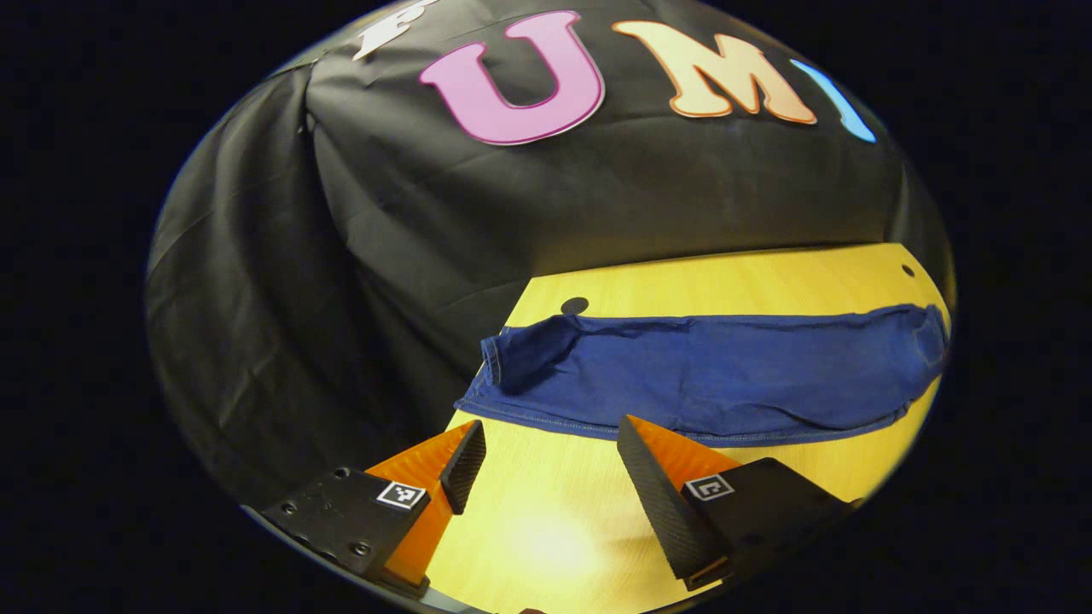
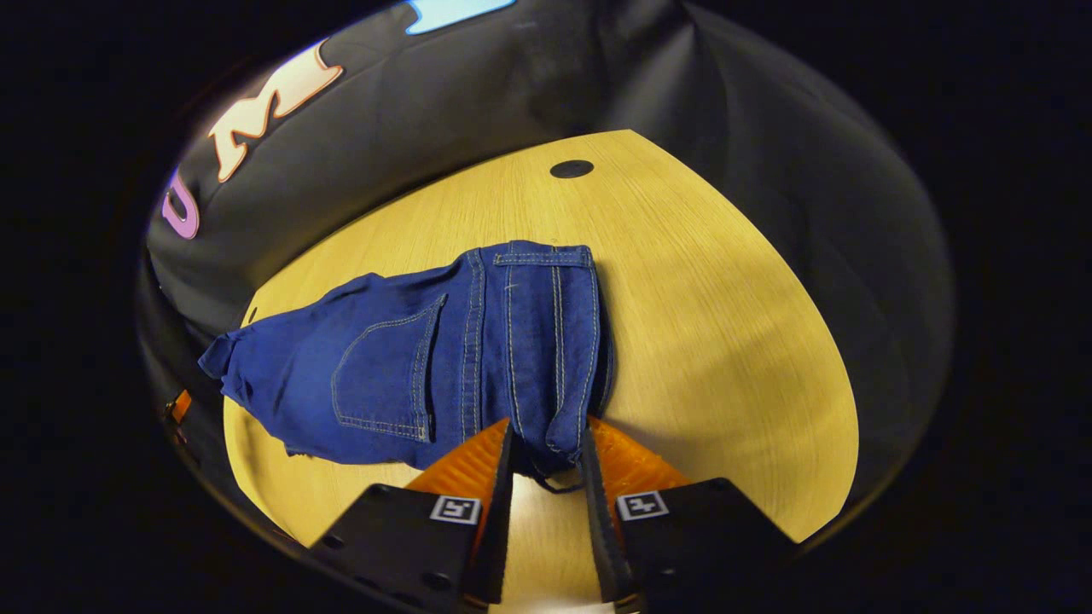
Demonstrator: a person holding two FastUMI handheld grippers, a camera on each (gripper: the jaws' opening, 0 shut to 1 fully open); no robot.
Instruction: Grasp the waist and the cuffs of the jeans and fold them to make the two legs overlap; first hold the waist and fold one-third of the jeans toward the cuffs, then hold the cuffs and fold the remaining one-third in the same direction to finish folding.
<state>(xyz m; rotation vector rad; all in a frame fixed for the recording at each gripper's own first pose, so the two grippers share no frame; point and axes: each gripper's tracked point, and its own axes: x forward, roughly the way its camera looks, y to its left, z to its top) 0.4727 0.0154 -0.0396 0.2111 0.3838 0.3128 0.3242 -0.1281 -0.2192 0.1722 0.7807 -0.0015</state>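
Dark blue jeans (image 1: 725, 375) lie stretched across the yellow wooden table (image 1: 546, 529), the legs overlapped into one long strip. In the left gripper view the cuff end (image 1: 512, 354) lies at the left, and my left gripper (image 1: 550, 425) hovers open just short of the jeans' near edge, nothing between its fingers. In the right gripper view the jeans (image 2: 384, 367) show a back pocket, and the waistband (image 2: 546, 341) points toward me. My right gripper (image 2: 546, 426) is narrowed on the near corner of the waistband, with denim filling the gap between both fingers.
Black cloth walls the booth behind and beside the table. A round dark hole (image 2: 572, 168) sits in the tabletop (image 2: 725, 341) beyond the waist, another hole (image 1: 574, 304) near the cuffs. The table's left edge (image 1: 478, 375) runs close to the cuff end.
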